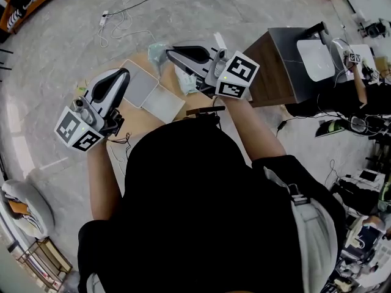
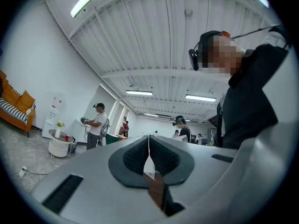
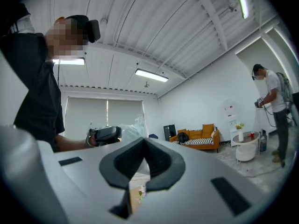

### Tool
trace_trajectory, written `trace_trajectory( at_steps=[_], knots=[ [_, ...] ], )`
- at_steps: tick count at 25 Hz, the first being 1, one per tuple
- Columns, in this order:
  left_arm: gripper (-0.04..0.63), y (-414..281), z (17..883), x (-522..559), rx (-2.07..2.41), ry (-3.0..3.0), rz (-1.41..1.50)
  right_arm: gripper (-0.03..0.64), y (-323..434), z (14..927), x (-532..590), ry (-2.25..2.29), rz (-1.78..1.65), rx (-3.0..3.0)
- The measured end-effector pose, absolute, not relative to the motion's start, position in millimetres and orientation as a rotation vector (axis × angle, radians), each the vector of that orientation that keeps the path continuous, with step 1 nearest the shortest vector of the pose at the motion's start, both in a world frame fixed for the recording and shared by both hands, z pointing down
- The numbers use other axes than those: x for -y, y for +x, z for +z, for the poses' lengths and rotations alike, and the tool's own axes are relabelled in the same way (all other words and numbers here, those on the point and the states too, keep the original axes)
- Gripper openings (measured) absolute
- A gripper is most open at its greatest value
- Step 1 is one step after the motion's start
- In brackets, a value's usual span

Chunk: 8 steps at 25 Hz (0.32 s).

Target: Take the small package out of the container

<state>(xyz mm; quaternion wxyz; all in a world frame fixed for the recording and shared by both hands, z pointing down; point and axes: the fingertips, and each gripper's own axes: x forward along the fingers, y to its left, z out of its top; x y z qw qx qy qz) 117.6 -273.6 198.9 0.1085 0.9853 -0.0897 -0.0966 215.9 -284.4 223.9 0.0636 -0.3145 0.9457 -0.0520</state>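
Head view looks steeply down on a grey marbled floor, with the person's black-shirted torso filling the near half. A dark desk stands at the right, well apart from the work area. Just beyond the torso is a small wooden table. It carries two white, flat, square container pieces that lie touching: a greyer tray on the left and a whiter panel nearer the person. Which piece is the body and which the lid cannot be told. The left gripper hangs over the table's left edge, beside the tray. Its jaws are closed tip to tip with nothing between them, as the left gripper view confirms. The right gripper hangs over the far right part of the table. Its jaws are likewise pressed together and empty, as the right gripper view confirms. The small package, pale green and white, lies on the table just right of the white panel. It is outside both pieces and partly hidden beneath the right gripper. A crumpled clear plastic bag sits at the table's far edge, just beside the right gripper's tips.
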Motion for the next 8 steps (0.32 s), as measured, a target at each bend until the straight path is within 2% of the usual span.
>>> trace_trajectory(
  at_steps=[8],
  knots=[
    [0.018, 117, 211, 278, 0.275, 2.861, -0.286, 0.014, 214, 229, 289, -0.941, -0.19, -2.874]
  ],
)
